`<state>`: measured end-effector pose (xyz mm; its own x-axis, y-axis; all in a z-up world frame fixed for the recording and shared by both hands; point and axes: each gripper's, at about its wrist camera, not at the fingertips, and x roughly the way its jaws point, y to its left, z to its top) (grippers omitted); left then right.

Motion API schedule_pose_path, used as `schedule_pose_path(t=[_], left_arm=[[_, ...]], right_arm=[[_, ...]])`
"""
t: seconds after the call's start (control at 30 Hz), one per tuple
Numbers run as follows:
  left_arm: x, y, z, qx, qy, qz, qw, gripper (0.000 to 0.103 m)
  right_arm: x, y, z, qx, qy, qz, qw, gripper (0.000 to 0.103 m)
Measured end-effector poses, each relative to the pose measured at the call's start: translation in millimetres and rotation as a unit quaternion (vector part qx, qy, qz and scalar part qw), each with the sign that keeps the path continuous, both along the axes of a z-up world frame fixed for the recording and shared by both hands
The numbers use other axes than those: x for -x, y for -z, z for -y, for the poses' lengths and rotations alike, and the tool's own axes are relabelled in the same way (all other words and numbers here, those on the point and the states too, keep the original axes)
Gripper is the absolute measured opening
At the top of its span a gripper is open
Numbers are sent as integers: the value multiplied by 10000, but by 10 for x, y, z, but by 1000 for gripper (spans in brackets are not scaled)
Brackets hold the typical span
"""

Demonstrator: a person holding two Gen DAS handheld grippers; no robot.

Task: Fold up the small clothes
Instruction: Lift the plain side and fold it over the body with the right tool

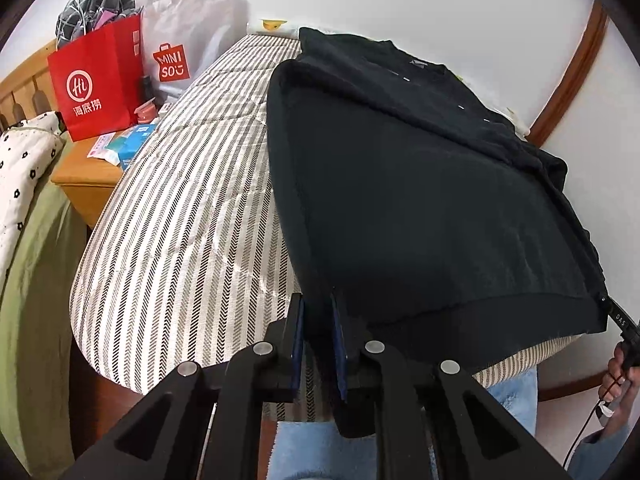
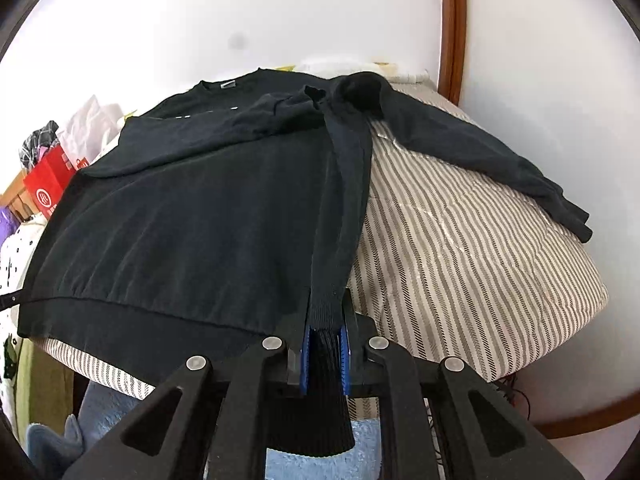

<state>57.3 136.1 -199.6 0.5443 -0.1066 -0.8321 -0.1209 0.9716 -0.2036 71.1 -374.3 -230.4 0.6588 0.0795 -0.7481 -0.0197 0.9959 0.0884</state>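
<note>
Both grippers, left (image 1: 318, 334) and right (image 2: 325, 346), pinch the black sweater's (image 2: 192, 216) hem at the mattress's (image 2: 460, 248) near edge; next I'd carry it toward the collar.

Black long-sleeve sweatshirt (image 2: 192, 216) lies flat on striped quilted mattress (image 2: 460, 264), collar at far end by wall, hem at near edge. One sleeve folded across chest, other stretched out right over mattress. Wooden nightstand (image 1: 86, 184) left of mattress, red paper bag (image 1: 98, 84) and white paper bag (image 1: 188, 40) on it.
</note>
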Motion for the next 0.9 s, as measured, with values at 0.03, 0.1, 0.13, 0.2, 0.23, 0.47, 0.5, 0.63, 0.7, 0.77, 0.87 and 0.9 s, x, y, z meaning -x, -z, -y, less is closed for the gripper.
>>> schedule_pose_path(t=[0.03,0.1,0.13,0.2,0.23,0.47,0.5,0.63,0.7,0.77,0.87,0.9], left_arm=[[-13,-6,-1,1,-25,-8,10000,16],[-65,-39,-8,-35,-93,-33,9999,19],[-82,-61,-1,-126,-142,-25,9998,23],[-128,-122,11,-267,-197,45,9994,32],[-174,-165,4,-278,-210,102,9993,40],[-541,-355,140,-282,-150,367,9988,62],[-635,-368,187,-287,-124,370,9988,62],[-914,-344,356,-304,-32,309,9991,62],[-1078,-316,421,-293,-8,264,9992,62],[-1195,-278,456,-270,-8,213,9994,62],[-1385,-229,494,-235,6,137,9996,62],[-1455,-209,503,-247,16,106,9996,62]], right_arm=[[-26,-19,20,-57,-2,-2,10000,17],[-43,-79,71,-104,5,76,9999,21],[-58,-108,96,-44,33,125,9999,26],[-69,-169,136,150,128,239,9995,36],[-81,-186,171,197,164,269,9993,42],[-375,-243,581,410,691,312,9963,44],[-478,-244,634,471,721,293,9959,44],[-863,-245,721,620,776,311,9946,46],[-1077,-244,734,561,747,331,9951,49],[-1341,-234,717,526,762,371,9950,53],[-1740,-200,685,507,770,309,9953,53],[-1888,-190,664,536,765,301,9952,53]])
